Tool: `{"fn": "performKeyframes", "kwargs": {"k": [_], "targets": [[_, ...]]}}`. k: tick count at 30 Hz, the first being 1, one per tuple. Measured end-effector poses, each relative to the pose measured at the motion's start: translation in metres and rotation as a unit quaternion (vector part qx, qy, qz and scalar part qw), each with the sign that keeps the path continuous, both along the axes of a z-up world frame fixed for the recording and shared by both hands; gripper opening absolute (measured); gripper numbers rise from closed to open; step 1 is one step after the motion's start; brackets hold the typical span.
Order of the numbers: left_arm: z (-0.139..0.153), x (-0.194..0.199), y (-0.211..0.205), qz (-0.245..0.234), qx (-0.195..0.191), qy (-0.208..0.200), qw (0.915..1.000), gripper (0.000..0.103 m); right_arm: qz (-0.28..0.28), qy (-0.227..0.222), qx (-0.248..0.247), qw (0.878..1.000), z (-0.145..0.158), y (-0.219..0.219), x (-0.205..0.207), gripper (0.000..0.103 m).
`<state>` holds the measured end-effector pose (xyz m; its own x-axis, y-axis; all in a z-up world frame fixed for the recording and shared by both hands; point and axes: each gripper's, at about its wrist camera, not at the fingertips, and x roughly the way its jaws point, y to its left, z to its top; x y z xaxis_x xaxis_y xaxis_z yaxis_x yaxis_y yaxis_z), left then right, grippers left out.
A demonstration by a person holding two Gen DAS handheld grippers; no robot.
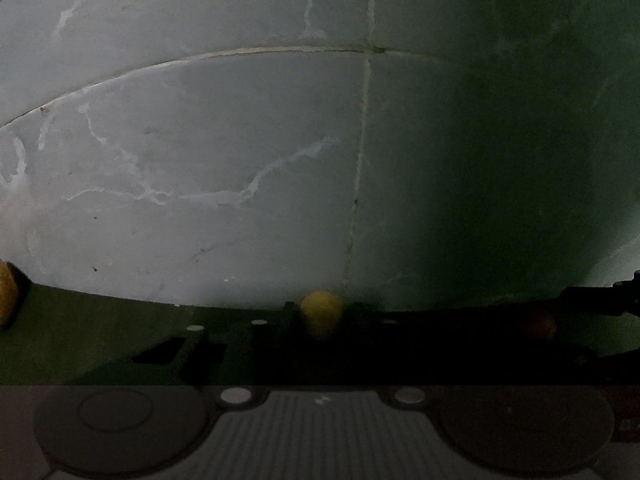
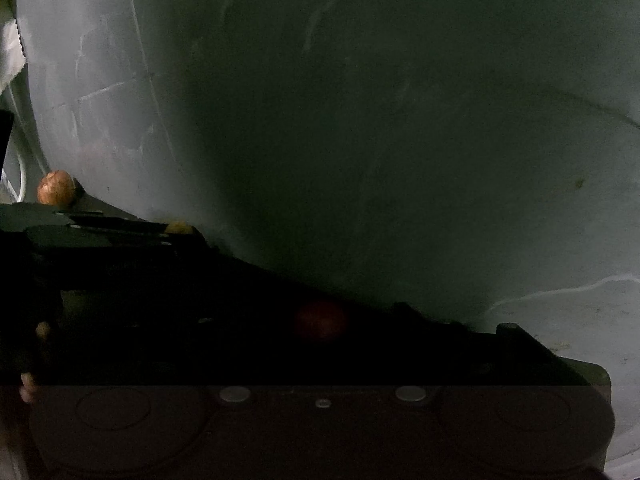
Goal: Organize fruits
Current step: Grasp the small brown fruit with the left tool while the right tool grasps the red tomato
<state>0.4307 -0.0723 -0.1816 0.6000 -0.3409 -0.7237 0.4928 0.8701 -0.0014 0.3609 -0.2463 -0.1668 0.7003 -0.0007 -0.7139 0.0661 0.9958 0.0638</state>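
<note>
1. The left hand-held gripper [image 1: 322,334] is clenched. A small yellow fruit [image 1: 320,308] sits right at its fingertips near the bench [image 1: 100,320] edge, and it appears to be clasped, although the fingers are lost in shadow.
2. The right hand-held gripper [image 2: 320,346] is lined up on a round red fruit [image 2: 320,318], which lies straight ahead of it on the dark bench top. Whether its pads are pressing on that fruit cannot be told from these dim views.
3. A brownish-orange fruit [image 2: 56,192] is left at the far corner of the bench, well apart from both grippers, with the tiled floor [image 1: 240,140] seen beyond the edge.
4. The step in hand is judged to be a paired pick-up, with one fruit taken in each gripper.
5. The grip on the yellow fruit is best confirmed before any lift, since a small round fruit can be squeezed out sideways.
6. The red fruit should be kept centred between the fingers and closed on gently, so that it is not nudged into a roll.
7. Both fruits are best raised straight up and clear of the bench edge, since a dropped fruit would be lost to the floor.
</note>
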Motion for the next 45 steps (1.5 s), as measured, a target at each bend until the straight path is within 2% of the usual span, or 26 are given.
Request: {"fn": "performKeyframes", "kwargs": {"k": [5, 9, 13, 18, 22, 28, 35, 39, 45], "targets": [[0.0, 0.002, -0.001, 0.0, -0.003, -0.005, 1.0, 0.027, 0.0, 0.008, -0.001, 1.0, -0.005, 0.0, 0.002, 0.061], [-0.001, 0.003, 0.002, 0.003, -0.004, -0.005, 1.0, 0.027, 0.003, 0.007, -0.006, 1.0, -0.008, 0.003, 0.008, 0.058], [0.0, 0.001, 0.006, 0.006, -0.004, -0.003, 1.0, 0.027, 0.014, 0.009, -0.017, 1.0, -0.006, 0.008, 0.012, 0.034], [0.005, -0.004, 0.009, 0.011, -0.004, -0.003, 0.9999, 0.027, 0.026, 0.007, -0.012, 1.0, -0.001, 0.01, 0.008, 0.033], [0.014, -0.008, 0.009, 0.02, -0.005, -0.007, 0.9998, 0.027, 0.034, -0.006, -0.003, 0.999, 0.014, 0.011, 0.002, 0.033], [0.04, -0.023, 0.012, 0.035, -0.01, -0.023, 0.9991, 0.027, 0.047, -0.037, 0.023, 0.998, 0.051, 0.007, -0.013, 0.033], [0.089, -0.063, 0.018, 0.066, -0.01, -0.062, 0.9958, 0.027, 0.095, -0.087, 0.049, 0.991, 0.109, 0.005, -0.041, 0.033], [0.122, -0.085, 0.023, 0.097, -0.016, -0.086, 0.9915, 0.027, 0.135, -0.118, 0.058, 0.982, 0.146, 0.005, -0.06, 0.033], [0.17, -0.146, 0.038, 0.154, -0.015, -0.125, 0.98, 0.027, 0.204, -0.164, 0.067, 0.963, 0.2, 0.004, -0.093, 0.033]]}}
